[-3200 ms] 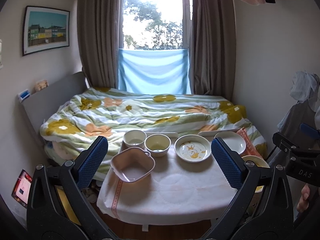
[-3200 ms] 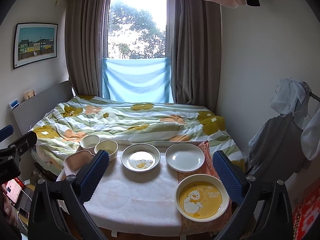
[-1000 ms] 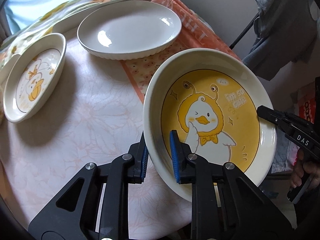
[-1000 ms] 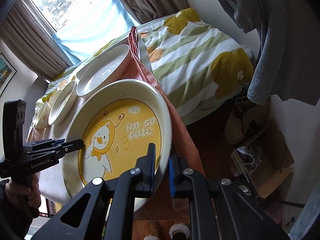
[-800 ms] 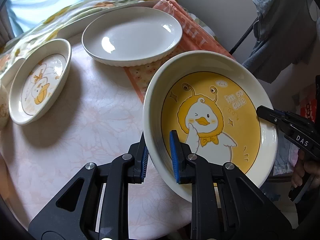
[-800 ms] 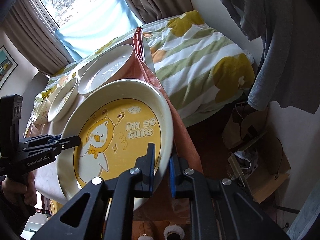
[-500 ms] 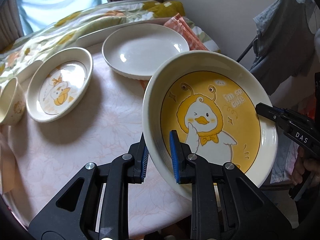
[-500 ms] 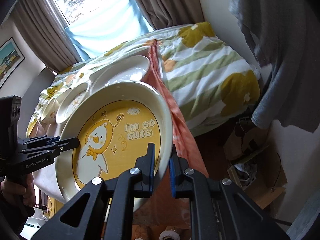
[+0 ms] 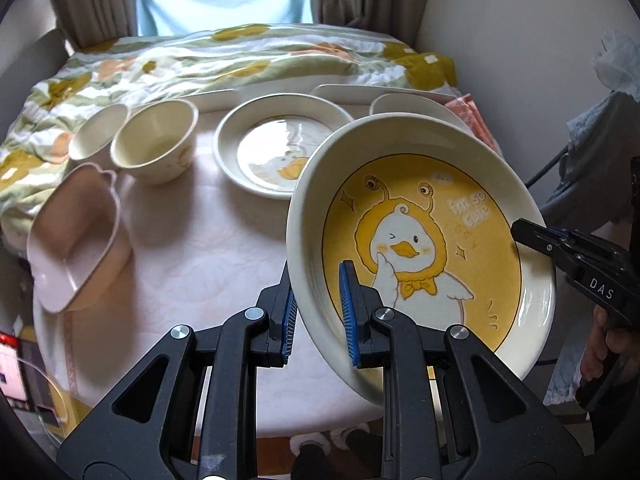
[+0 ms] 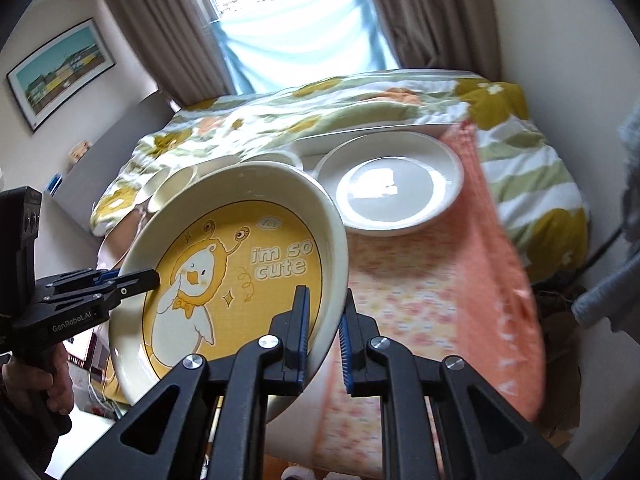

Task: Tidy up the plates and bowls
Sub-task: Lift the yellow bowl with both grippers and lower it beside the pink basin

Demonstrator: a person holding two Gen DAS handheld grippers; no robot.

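Note:
Both grippers hold one big yellow duck plate [image 9: 424,240] above the table, tilted. My left gripper [image 9: 318,312] is shut on its left rim. My right gripper [image 10: 323,330] is shut on its right rim; the plate also shows in the right wrist view [image 10: 232,276]. On the table stand a smaller duck plate [image 9: 276,148], a plain white plate [image 10: 392,188], two cream bowls [image 9: 156,144] [image 9: 98,132] and a pink square dish [image 9: 74,232].
The round table [image 9: 200,248] has a white cloth and an orange cloth [image 10: 432,280] on its right side. A bed with a flowered quilt [image 9: 240,56] lies behind it. Clothes hang at the right [image 9: 600,152].
Both grippers have lifted the yellow duck plate higher and carried it leftward over the table; the view now takes in the bowls and pink dish.

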